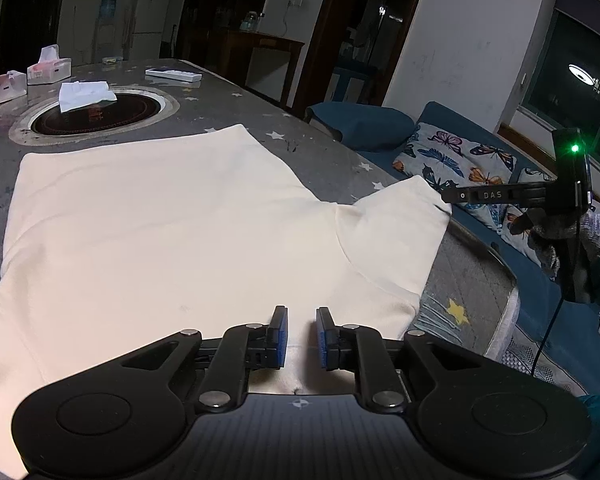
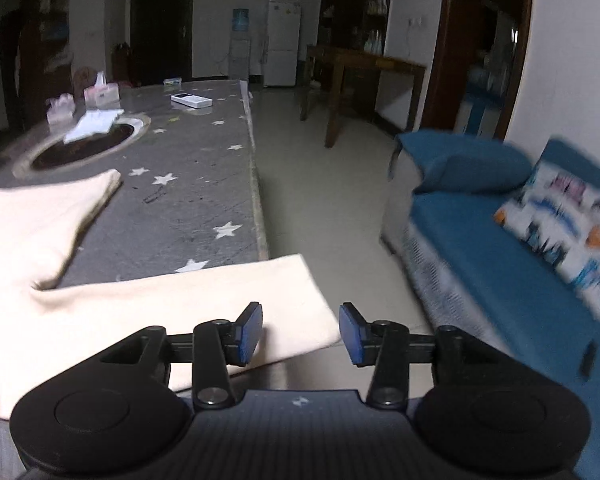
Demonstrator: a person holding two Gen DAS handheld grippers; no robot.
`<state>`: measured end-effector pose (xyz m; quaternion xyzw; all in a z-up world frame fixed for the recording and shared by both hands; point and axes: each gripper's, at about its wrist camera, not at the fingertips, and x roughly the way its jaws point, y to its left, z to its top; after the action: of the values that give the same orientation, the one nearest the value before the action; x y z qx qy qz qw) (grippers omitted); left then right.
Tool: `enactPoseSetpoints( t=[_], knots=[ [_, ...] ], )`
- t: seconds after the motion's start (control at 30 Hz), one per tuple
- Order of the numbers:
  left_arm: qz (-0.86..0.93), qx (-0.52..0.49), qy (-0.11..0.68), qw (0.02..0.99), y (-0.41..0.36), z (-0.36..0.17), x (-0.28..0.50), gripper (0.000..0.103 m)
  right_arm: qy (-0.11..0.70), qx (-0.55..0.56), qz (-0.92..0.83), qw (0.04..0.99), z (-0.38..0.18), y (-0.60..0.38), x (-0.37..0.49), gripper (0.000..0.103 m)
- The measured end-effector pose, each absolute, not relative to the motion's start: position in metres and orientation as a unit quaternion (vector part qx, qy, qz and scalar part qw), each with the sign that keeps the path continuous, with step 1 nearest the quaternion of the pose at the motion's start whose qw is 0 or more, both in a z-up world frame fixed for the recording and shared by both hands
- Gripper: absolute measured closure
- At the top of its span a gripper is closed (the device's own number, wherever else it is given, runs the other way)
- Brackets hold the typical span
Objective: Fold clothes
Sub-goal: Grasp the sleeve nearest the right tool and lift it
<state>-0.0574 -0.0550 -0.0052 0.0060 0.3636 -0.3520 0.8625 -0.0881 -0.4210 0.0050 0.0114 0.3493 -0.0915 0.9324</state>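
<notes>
- One cream garment (image 1: 172,232) is lying spread flat on the grey star-patterned table (image 1: 324,160), its body running lengthwise along the table away from the near edge toward the round inset burner (image 1: 92,114).
- Its hem end is pointing toward the far end of the table, stopping short of the burner, while the shoulder end is lying at the near edge under the left gripper.
- Its right sleeve (image 2: 204,304) is sticking out sideways toward the table's right edge, with the cuff reaching that edge near the near right corner and hanging slightly past it.
- Left gripper (image 1: 301,338) is hovering over the near middle of the garment, about where the neck would be; its blue pads (image 1: 281,336) are standing a narrow gap apart with only cloth showing below them, and I cannot tell whether they are touching it.
- Right gripper (image 2: 301,330) is standing wide, its pads (image 2: 249,330) straddling the outer end of the sleeve without pinching it.
- In the left wrist view, the right gripper's tip is sitting just beside the cuff, held by a gloved hand (image 1: 560,240).
- Folded white tissue (image 1: 85,96) is lying on the burner's rim, tissue boxes (image 1: 49,68) are sitting near the far left edge, and a white remote (image 1: 173,75) is lying near the far right edge.
- Beyond the right edge, a blue sofa (image 2: 480,232) is carrying a butterfly-print pillow (image 1: 456,160).
</notes>
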Motion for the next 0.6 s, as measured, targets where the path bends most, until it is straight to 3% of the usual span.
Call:
enactPoseSetpoints(
  t=[0.4, 0.5, 0.57, 0.6],
  knots=[
    [-0.347, 0.008, 0.365, 0.864, -0.056, -0.004, -0.059, 0.079, 0.352, 0.273, -0.069, 0.893, -0.032, -0.498, -0.089, 0.053],
    [-0.347, 0.010, 0.364, 0.864, -0.057, -0.004, -0.059, 0.075, 0.336, 0.327, -0.052, 0.882, -0.042, -0.514, -0.095, 0.063],
    [-0.347, 0.011, 0.364, 0.864, -0.058, -0.004, -0.059, 0.074, 0.325, 0.333, -0.046, 0.884, -0.044, -0.516, -0.096, 0.079],
    [-0.347, 0.011, 0.364, 0.864, -0.059, -0.004, -0.059, 0.074, 0.320, 0.335, -0.042, 0.885, -0.044, -0.517, -0.097, 0.083]
  ],
)
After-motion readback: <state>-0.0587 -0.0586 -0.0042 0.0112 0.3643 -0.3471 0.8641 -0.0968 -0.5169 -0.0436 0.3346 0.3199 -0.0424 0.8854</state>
